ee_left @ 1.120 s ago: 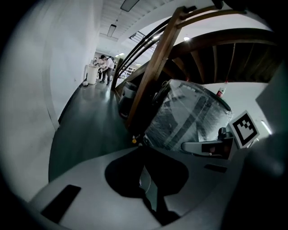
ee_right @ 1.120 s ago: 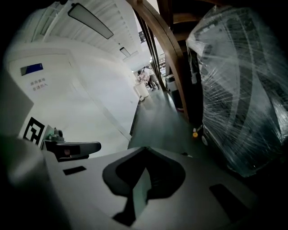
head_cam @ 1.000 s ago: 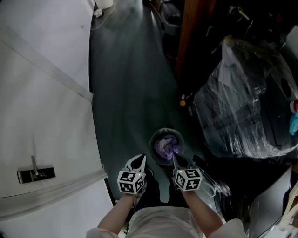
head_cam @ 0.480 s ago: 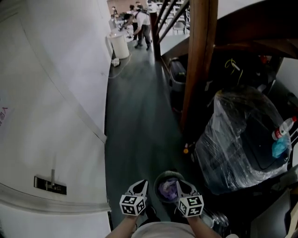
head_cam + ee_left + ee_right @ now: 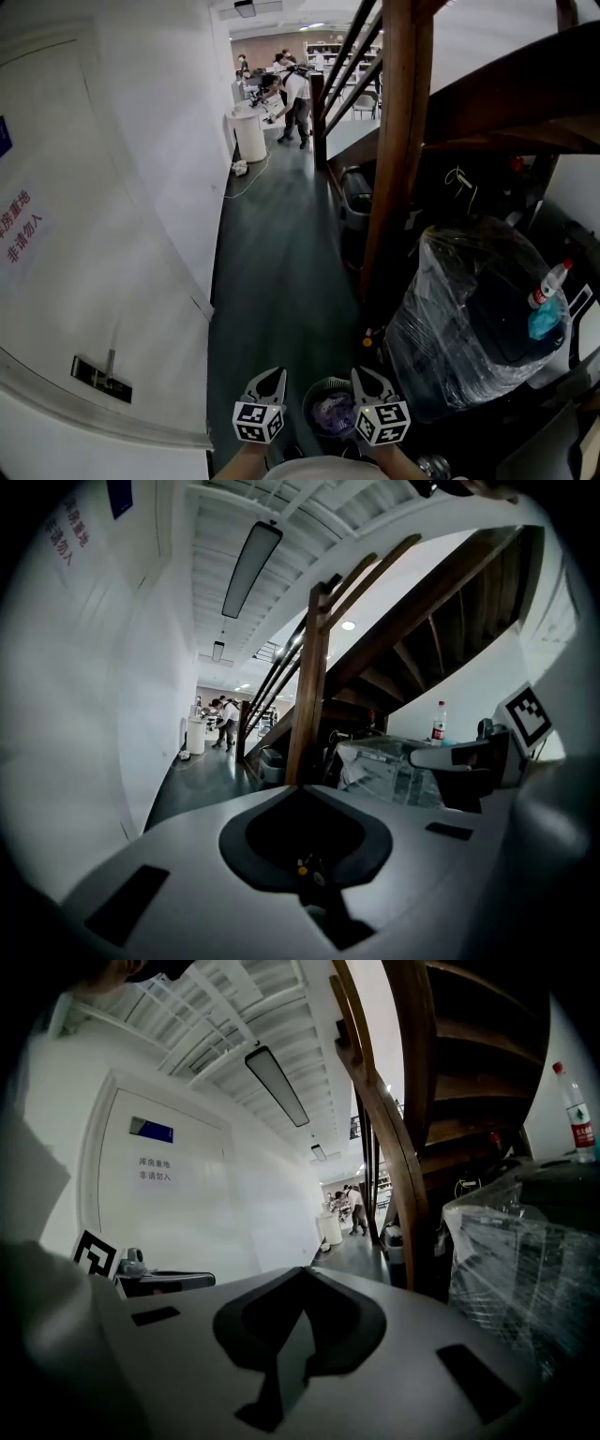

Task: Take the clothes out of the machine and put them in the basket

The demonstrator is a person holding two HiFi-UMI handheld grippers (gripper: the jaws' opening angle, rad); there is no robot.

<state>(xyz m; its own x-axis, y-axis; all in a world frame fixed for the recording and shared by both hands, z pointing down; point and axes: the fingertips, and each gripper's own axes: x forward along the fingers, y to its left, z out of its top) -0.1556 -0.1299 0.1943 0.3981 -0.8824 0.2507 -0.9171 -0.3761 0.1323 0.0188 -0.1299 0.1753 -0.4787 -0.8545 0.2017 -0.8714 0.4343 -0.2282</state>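
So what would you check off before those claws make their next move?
1. Left claw free of cloth: ok, shut on nothing.
2. Right claw free of cloth: ok, shut on nothing.
3. Cloth inside the basket: ok.
4. Machine in sight: cannot tell, nothing here plainly shows as one.
5. People well away: ok, far down the corridor.
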